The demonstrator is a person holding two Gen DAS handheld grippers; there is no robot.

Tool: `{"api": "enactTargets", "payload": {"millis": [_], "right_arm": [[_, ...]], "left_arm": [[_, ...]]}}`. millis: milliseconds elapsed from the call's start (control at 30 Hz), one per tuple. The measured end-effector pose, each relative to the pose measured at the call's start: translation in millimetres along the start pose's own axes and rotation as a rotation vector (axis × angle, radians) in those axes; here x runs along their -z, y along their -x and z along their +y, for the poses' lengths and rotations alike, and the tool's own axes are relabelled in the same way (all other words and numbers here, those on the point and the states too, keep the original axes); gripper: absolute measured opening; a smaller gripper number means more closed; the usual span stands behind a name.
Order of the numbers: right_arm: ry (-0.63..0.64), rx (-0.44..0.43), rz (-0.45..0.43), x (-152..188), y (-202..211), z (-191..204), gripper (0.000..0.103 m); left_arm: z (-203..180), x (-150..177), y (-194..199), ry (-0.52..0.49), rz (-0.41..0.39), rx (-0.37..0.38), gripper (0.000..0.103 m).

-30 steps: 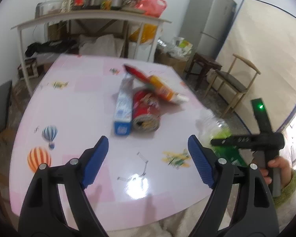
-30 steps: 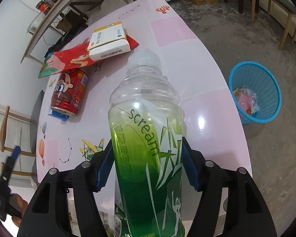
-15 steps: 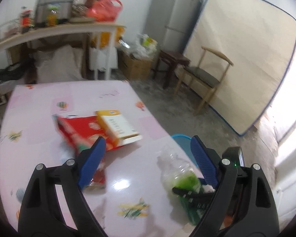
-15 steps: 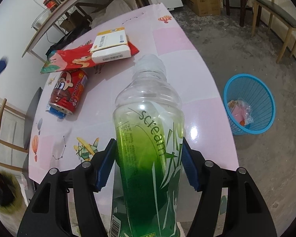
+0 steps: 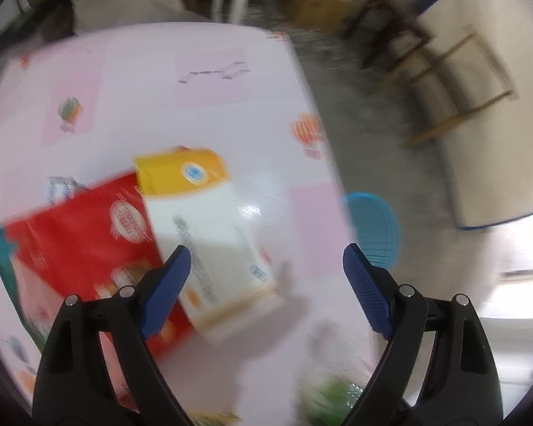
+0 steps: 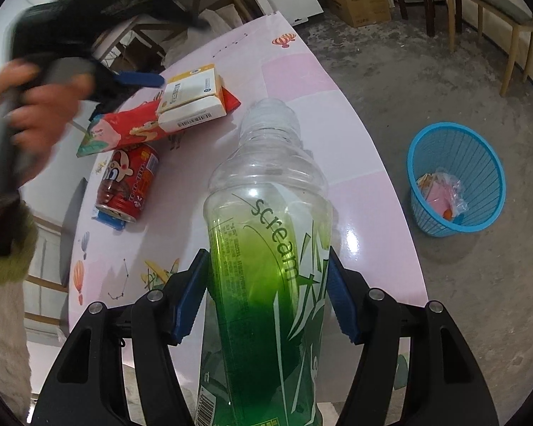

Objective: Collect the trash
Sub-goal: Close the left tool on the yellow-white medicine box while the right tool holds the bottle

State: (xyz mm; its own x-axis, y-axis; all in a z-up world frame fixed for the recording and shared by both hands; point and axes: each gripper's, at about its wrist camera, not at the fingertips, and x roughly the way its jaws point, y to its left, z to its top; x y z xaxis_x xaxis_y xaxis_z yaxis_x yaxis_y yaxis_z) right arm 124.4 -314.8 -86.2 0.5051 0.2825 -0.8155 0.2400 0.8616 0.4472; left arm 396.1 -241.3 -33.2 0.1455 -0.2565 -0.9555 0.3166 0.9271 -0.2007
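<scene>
**Left gripper swings over the carton; bottle held at the table edge**

Swept across from the near end of the table a second ago, the left gripper (image 5: 263,277) now points steeply down over the yellow-and-white carton (image 5: 209,234), its jaws wide with nothing pressed between them. That carton lies on top of a red snack bag (image 5: 78,241); the picture is blurred by motion.

At the table's near edge the right gripper (image 6: 268,291) has hardly shifted and clamps a green-labelled plastic bottle (image 6: 270,248), blue pads pressed on both sides of its body, neck pointing away. Beyond the bottle, on the pink table (image 6: 295,71), a red can (image 6: 131,184) lies on its side over a small blue pack (image 6: 110,220), near the snack bag and carton. A blurred hand (image 6: 39,113) holds the left gripper above them. Down on the grey floor (image 6: 408,81), beside the table, stands a blue basket (image 6: 458,181) with some wrappers inside.
</scene>
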Motion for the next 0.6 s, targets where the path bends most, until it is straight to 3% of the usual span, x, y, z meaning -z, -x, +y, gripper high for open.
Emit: {"api": "enactTargets", "payload": {"millis": [100,300,467,600], "right_arm": [[0.003,-0.013,0.0,0,1,-2,0.062],[0.0,-0.044,0.005,-1,1,-8,0.062],[0.001,-0.06,0.002,0,2,-11,0.062],[-0.003,-0.055,0.007,3,-1,-14,0.062]], "left_arm": [[8,-15,-18,0.026,0.023,-0.093,0.083],[11,-26,-29,0.022,0.036,-0.209,0.083],[14,-30,-24,-0.016,0.047,-0.281,0.083],[24,-29,-31,0.024,0.087,-0.282,0.084]]}}
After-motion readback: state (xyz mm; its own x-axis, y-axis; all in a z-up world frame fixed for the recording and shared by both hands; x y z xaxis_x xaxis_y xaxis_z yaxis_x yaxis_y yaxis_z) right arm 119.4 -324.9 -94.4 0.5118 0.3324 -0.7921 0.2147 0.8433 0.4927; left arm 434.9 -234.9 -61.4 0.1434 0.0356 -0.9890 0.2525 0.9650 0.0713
